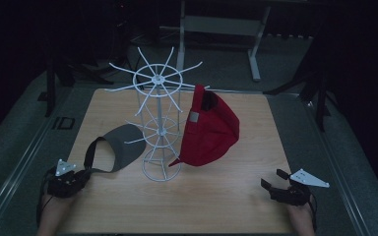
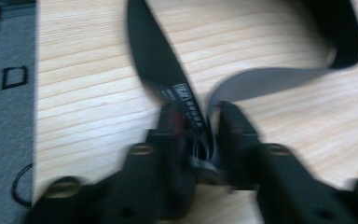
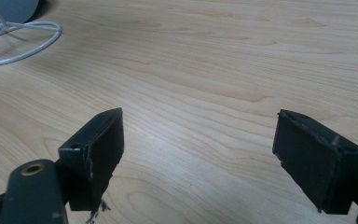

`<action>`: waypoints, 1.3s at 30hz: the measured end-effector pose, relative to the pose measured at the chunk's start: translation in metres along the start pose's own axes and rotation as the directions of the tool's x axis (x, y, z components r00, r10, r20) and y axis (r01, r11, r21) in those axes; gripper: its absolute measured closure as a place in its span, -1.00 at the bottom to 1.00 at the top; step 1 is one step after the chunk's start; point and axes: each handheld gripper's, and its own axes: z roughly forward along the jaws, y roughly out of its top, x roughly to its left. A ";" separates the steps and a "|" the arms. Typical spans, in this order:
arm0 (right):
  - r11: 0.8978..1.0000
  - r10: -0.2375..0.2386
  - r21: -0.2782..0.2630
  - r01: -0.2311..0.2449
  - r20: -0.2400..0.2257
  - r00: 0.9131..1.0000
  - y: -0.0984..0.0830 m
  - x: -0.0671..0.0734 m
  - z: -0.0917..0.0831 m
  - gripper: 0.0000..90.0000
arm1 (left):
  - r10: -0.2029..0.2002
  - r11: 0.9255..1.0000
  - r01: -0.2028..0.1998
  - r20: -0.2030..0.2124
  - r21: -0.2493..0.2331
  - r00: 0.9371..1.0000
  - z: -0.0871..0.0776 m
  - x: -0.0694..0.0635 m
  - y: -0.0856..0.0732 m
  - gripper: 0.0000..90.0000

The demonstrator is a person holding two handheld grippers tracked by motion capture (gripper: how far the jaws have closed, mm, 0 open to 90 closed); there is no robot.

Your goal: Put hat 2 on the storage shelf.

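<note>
Grippers sit at the near edge of the pale wooden table point(image 1: 216, 196), 1 at each corner. At about 7 o'clock on the tabletop, the left gripper point(image 1: 81, 176) has its 2 black jaws pinched together on the black strap point(image 2: 161, 60) of the dark grey sun visor point(image 1: 123, 146); in the left gripper view the strap, with a small printed label, runs up and away from between the pads point(image 2: 177, 123), and the grey band curves off toward 2 o'clock. No earlier picture is at hand, so only the clamp itself can be told. At about 5 o'clock the right gripper point(image 1: 273, 181) rests with its jaws spread wide and nothing between them; bare wood lies ahead of it in the right gripper view.

Farther in, the visor lies flat on the table at roughly 9 o'clock from centre, its brim just beside the foot of the white wire hat stand point(image 1: 160, 123). That stand rises upright at the middle of the table, with 2 spoked tiers and a ring base point(image 3: 23, 39). On its 3 o'clock side hangs a red fabric baseball cap point(image 1: 211, 130), tilted, peak pointing down toward the base ring.
</note>
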 end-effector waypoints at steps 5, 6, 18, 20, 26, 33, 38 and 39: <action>1.000 0.001 -0.009 -0.001 -0.008 1.000 0.002 0.000 -0.001 -0.64 | -0.010 0.999 0.009 -0.016 -0.040 1.000 -0.001 -0.001 -0.003 0.87; 1.000 0.005 -0.012 -0.005 -0.009 1.000 0.003 0.000 -0.002 -0.64 | -0.017 0.998 0.016 -0.009 -0.064 1.000 -0.003 0.000 -0.003 0.87; 0.999 0.039 -0.030 -0.040 -0.018 0.999 0.002 -0.003 -0.004 -0.63 | 0.150 0.937 -0.115 0.082 -0.330 0.985 -0.036 -0.006 0.020 0.88; 0.998 0.045 -0.030 -0.046 -0.014 0.999 0.001 -0.004 -0.004 -0.62 | 0.172 0.931 -0.132 0.091 -0.340 0.981 -0.038 -0.008 0.025 0.88; 0.997 0.067 -0.042 -0.066 0.009 0.998 -0.003 -0.007 -0.005 -0.63 | 0.234 0.908 -0.175 0.116 -0.381 0.965 -0.045 -0.014 0.041 0.88; 0.998 0.061 -0.031 -0.061 -0.002 0.998 -0.005 -0.007 -0.003 -0.63 | 0.278 0.884 -0.199 0.134 -0.422 0.951 -0.055 -0.018 0.057 0.88; 0.996 0.077 -0.044 -0.078 -0.020 0.997 -0.004 -0.008 -0.004 -0.62 | 0.308 0.853 -0.203 0.150 -0.480 0.939 -0.067 -0.017 0.070 0.88; 0.996 0.082 -0.045 -0.083 -0.023 0.996 -0.004 -0.008 -0.004 -0.62 | 0.311 0.847 -0.195 0.163 -0.495 0.936 -0.070 -0.017 0.072 0.88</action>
